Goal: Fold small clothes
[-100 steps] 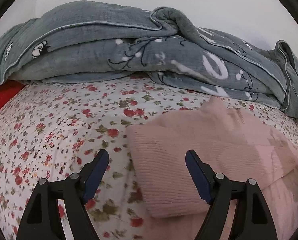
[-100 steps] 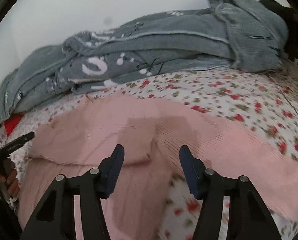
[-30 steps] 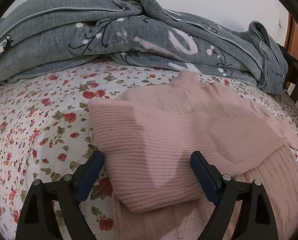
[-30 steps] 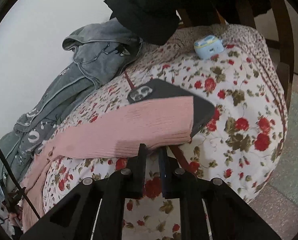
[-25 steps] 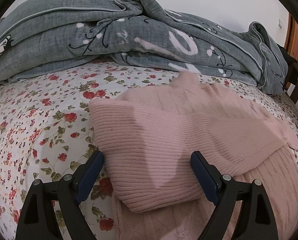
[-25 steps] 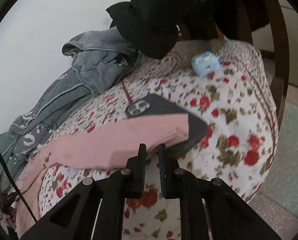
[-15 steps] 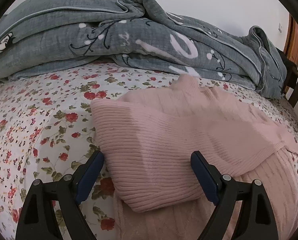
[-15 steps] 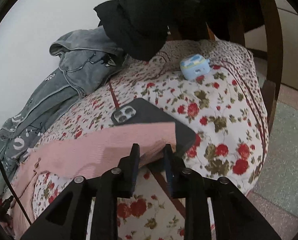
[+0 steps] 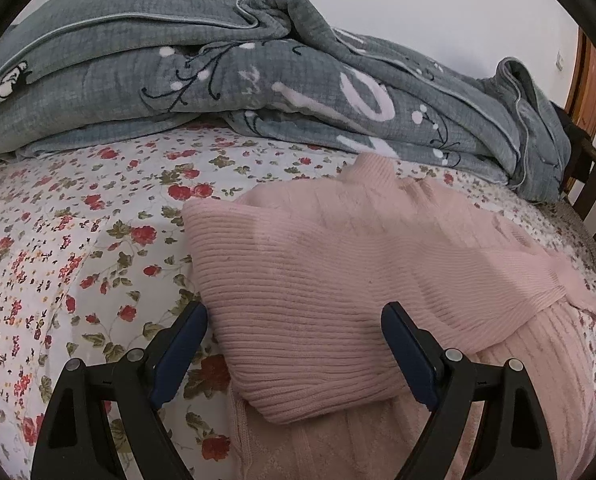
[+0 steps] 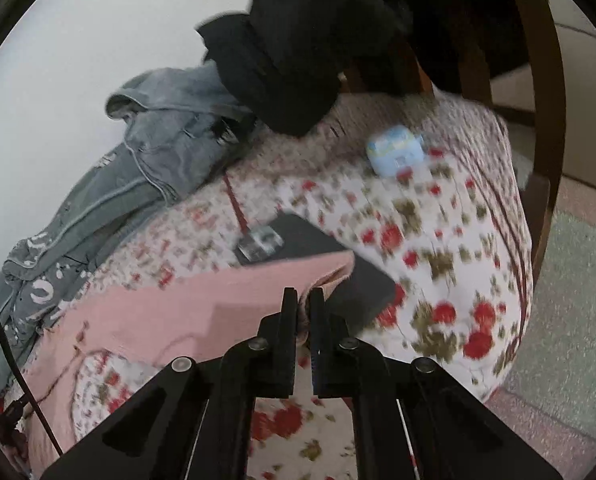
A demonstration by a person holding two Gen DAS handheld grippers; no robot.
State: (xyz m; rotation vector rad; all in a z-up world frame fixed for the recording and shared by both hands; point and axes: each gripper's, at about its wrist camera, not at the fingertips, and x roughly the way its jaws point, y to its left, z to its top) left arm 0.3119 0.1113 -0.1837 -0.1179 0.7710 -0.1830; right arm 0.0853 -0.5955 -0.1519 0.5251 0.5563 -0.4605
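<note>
A pink ribbed knit sweater (image 9: 338, 280) lies on the floral bed sheet (image 9: 78, 240), its left sleeve folded across the body. My left gripper (image 9: 294, 344) is open and empty, its jaws on either side of the folded sleeve's cuff end. In the right wrist view the sweater's other sleeve (image 10: 202, 304) stretches out over the sheet. My right gripper (image 10: 304, 300) is shut on the cuff of that sleeve, lifting it slightly above a dark phone (image 10: 338, 264).
A grey quilt (image 9: 258, 80) is heaped along the wall behind the sweater. A small light-blue case (image 10: 394, 152) sits near the bed's end. Black clothes (image 10: 298, 48) hang on a wooden chair (image 10: 538, 120) beside the bed. The bed edge drops to the floor (image 10: 570, 320) at right.
My right gripper opened a little, then closed on the sleeve cuff and raised it slightly. The left gripper view shifted a little; it stays open over the folded sleeve.
</note>
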